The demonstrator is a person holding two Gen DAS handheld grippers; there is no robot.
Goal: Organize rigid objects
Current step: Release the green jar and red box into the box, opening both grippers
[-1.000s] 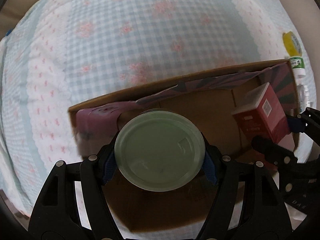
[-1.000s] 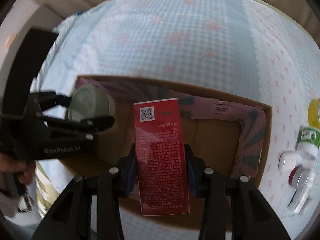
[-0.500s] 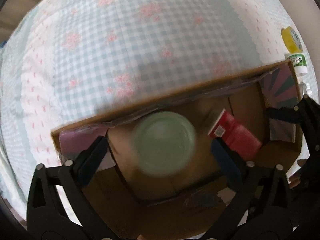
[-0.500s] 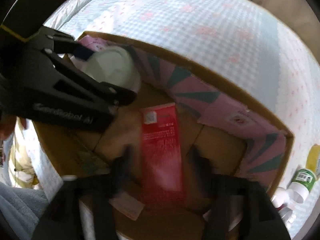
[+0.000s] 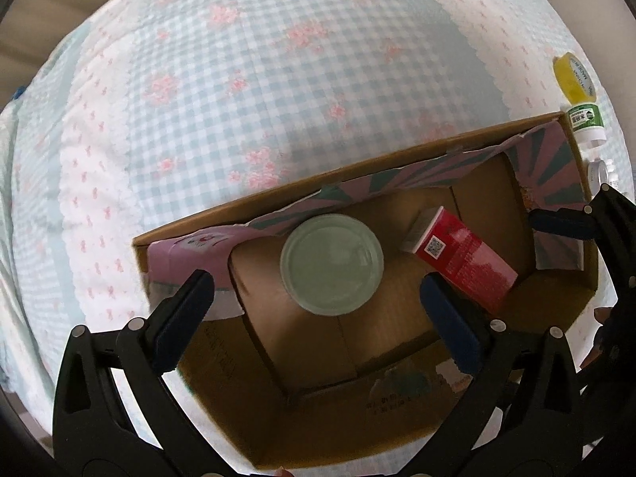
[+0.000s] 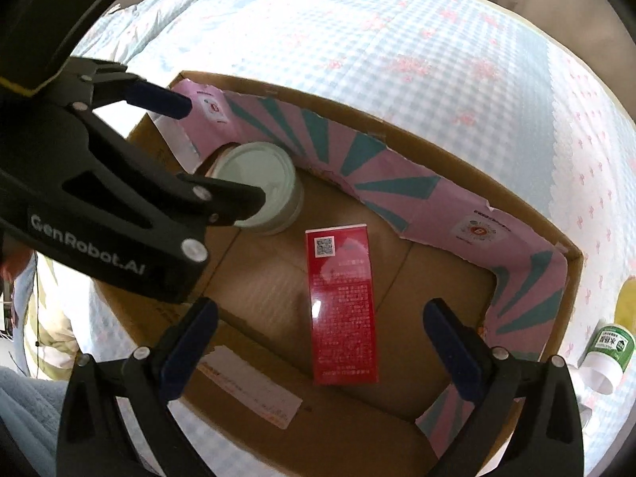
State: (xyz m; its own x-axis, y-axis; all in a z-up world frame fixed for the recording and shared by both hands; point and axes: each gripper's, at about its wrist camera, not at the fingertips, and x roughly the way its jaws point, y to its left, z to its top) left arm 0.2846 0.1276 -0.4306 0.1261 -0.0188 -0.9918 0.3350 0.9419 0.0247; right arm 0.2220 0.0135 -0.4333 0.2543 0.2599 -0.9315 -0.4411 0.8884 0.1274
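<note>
Right wrist view: red carton point(image 6: 342, 304) lies flat in the cardboard box point(image 6: 572, 262), long axis pointing away between the wide-open, empty right gripper point(image 6: 320, 342); left gripper point(image 5: 318, 304) likewise empty above the jar point(image 5: 332, 264).

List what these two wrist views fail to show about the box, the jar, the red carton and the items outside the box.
- Jar: its near side is hidden by the left claw in the right wrist view; contents unseen under the lid.
- Red carton: fine print too small to read.
- Cardboard box: near wall cut off by the right claw.
- Green-label bottle: partly cut by the frame edge; label illegible.
- Yellow tape roll: distorted at the fisheye rim.
</note>
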